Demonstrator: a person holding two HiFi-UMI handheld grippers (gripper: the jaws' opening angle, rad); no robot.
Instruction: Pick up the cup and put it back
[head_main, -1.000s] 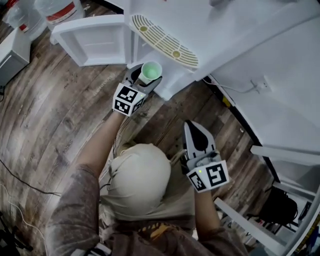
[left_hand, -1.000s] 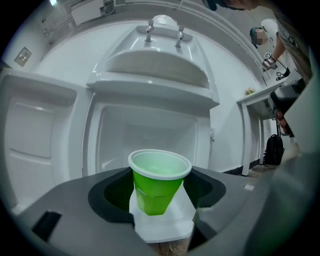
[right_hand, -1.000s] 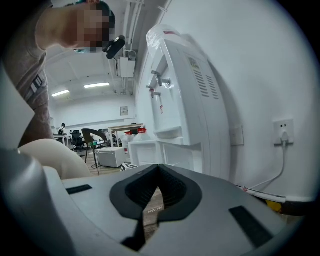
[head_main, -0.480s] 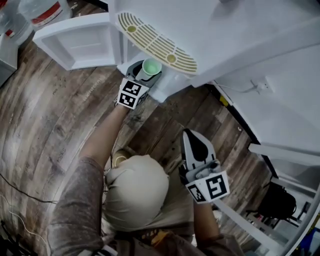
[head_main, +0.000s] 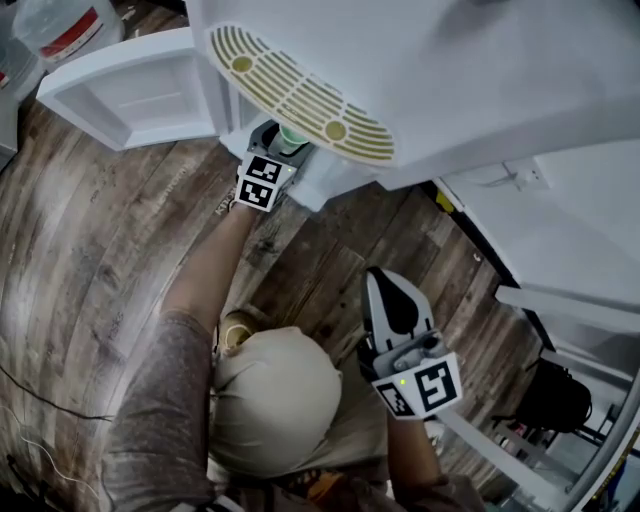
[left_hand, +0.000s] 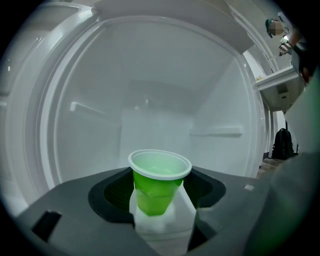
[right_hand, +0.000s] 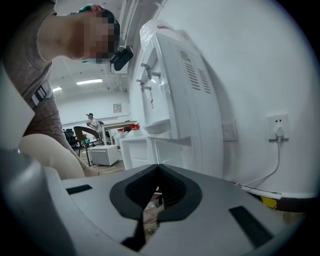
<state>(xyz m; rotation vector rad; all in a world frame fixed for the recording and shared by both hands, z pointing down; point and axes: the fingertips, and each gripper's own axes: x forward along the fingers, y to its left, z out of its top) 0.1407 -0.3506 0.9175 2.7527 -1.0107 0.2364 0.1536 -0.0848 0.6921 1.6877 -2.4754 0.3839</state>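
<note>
A green plastic cup (left_hand: 159, 182) with a white rim stands upright between the dark jaws of my left gripper (left_hand: 160, 194), which is shut on it. Beyond it lies the white inside of the dispenser's lower cabinet (left_hand: 150, 85). In the head view the left gripper (head_main: 283, 142) reaches under the dispenser's slotted drip tray (head_main: 300, 92), and only a sliver of the cup (head_main: 292, 135) shows there. My right gripper (head_main: 392, 285) hangs over the wooden floor beside the person's knee, jaws shut and holding nothing. Its own view shows the right gripper's (right_hand: 158, 169) tips meeting.
The cabinet's white door (head_main: 130, 90) stands open at the left. A narrow ledge (left_hand: 215, 132) runs along the cabinet's inner wall. Water bottles (head_main: 60, 25) stand at the top left. A wall socket with a cable (head_main: 522, 175) and a black bag (head_main: 555, 410) are at the right.
The left gripper has carried the cup forward and down, under the drip tray and into the cabinet, so the cup is now mostly hidden in the head view. The right gripper has barely moved.
</note>
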